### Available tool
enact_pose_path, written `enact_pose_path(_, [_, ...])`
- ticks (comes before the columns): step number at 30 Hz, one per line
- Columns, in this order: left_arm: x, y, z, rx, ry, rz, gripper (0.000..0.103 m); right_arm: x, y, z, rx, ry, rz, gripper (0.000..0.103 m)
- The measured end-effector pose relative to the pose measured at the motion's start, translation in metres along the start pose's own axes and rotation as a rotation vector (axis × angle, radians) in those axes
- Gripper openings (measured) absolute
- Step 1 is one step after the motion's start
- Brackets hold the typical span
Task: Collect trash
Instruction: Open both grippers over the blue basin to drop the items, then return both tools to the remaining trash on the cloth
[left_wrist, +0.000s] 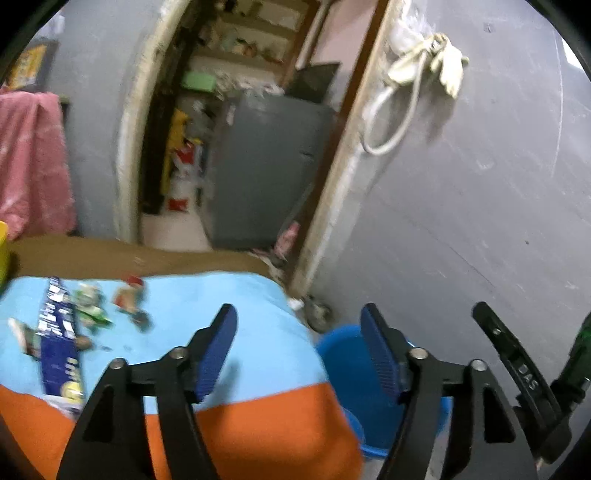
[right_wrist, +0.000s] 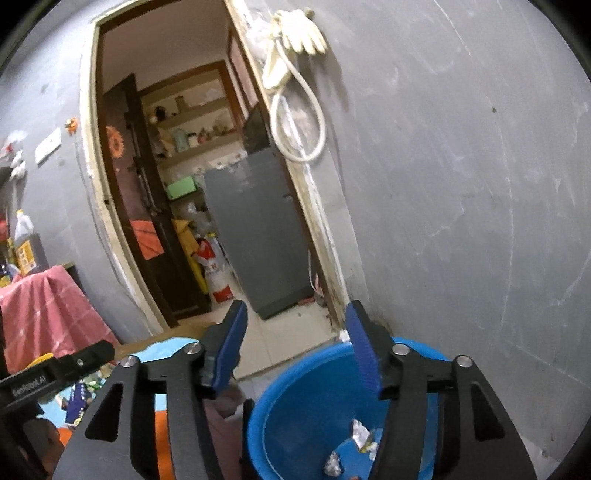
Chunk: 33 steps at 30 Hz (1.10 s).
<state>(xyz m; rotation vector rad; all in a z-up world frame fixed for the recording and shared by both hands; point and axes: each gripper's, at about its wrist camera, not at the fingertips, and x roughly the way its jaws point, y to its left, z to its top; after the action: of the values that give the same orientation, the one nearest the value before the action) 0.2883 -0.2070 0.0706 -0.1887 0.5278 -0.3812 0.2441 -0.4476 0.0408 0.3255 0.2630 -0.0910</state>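
Trash sits in 2 places. Nearest us, crumpled scraps (right_wrist: 360, 434) lie on the bottom of the blue tub (right_wrist: 295, 391) on the floor, directly below our right tool (right_wrist: 295, 347), whose jaws are spread wide and grip nothing. Our left tool (left_wrist: 299, 350) is likewise released, its blue pads (left_wrist: 218, 350) well apart, hanging over the right edge of the surface (left_wrist: 221, 295), which wears a light blue and orange cloth. Toward the left edge of that surface we see a long dark blue wrapper (left_wrist: 59, 336), with a green-and-white wrapper (left_wrist: 90, 304) and a reddish wrapper (left_wrist: 129, 295) just beside it; blur hides their detail. Beyond, a doorway opens onto a grey cabinet (left_wrist: 266, 170), and white gloves (left_wrist: 447, 62) hang on the grey wall (left_wrist: 480, 184).
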Motion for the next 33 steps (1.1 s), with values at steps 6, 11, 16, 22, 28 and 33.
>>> enact_pose_path(6, [-0.032,0.029,0.004,-0.018,-0.120,0.113,0.094,-0.011,0.031,0.002,-0.074,-0.094,0.054,0.087])
enact_pose_path(11, [-0.053,0.048,0.001,-0.006,-0.199,0.193,0.099,-0.017,0.057,-0.002,-0.123,-0.163,0.119,0.103])
enact_pose_path(16, [-0.072,0.068,-0.002,0.006,-0.243,0.245,0.099,-0.024,0.083,-0.006,-0.173,-0.224,0.187,0.103])
enact_pose_path(22, [-0.101,0.094,-0.006,-0.006,-0.296,0.287,0.099,-0.032,0.117,-0.013,-0.232,-0.295,0.253,0.103])
enact_pose_path(28, [-0.124,0.116,-0.007,0.011,-0.341,0.340,0.099,-0.037,0.150,-0.023,-0.291,-0.346,0.293,0.103])
enact_pose_path(33, [-0.136,0.136,-0.010,0.017,-0.356,0.377,0.099,-0.036,0.173,-0.031,-0.334,-0.353,0.326,0.103])
